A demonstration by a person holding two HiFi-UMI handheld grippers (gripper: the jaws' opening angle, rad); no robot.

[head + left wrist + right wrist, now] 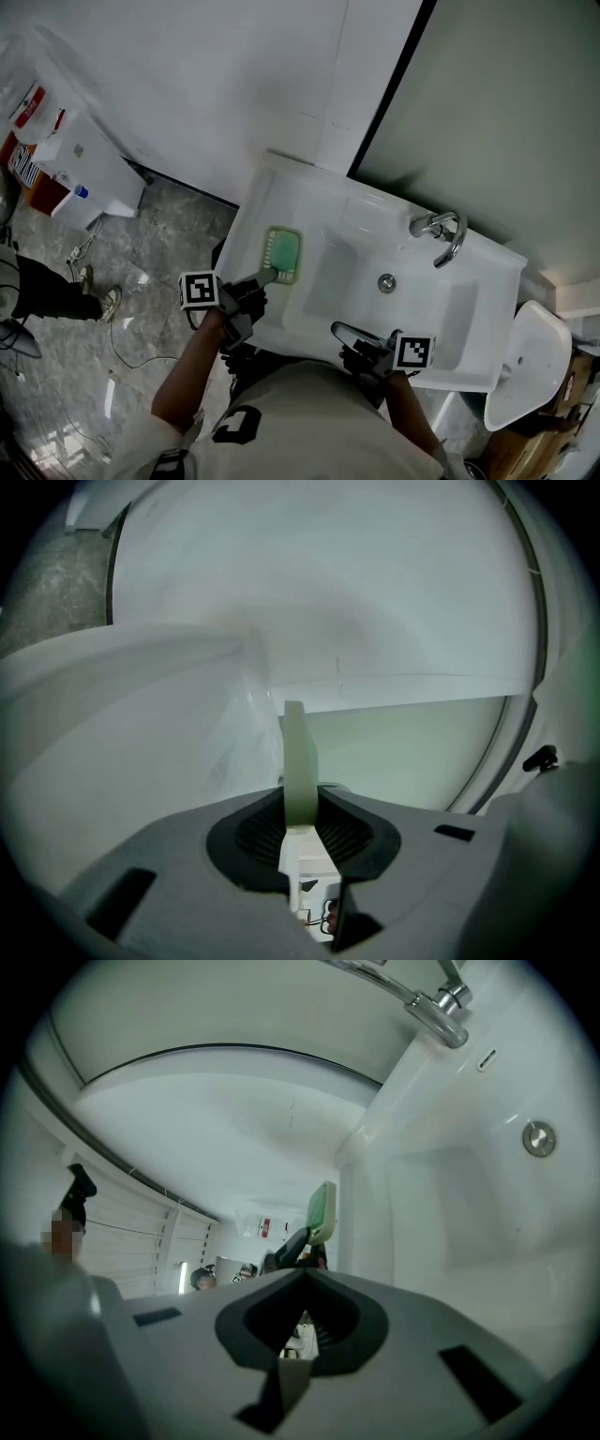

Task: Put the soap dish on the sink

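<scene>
Grippers: two — left gripper (265, 275) clamped on the one soap dish (282, 254), right gripper (343, 330) closed, empty
Sink (487, 255): one
Pose: both held pretty much level

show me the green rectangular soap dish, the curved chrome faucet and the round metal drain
green rectangular soap dish (283, 253), head view, middle of its ridged top
curved chrome faucet (458, 236), head view, on the bend of the spout
round metal drain (386, 282), head view, its centre
</scene>
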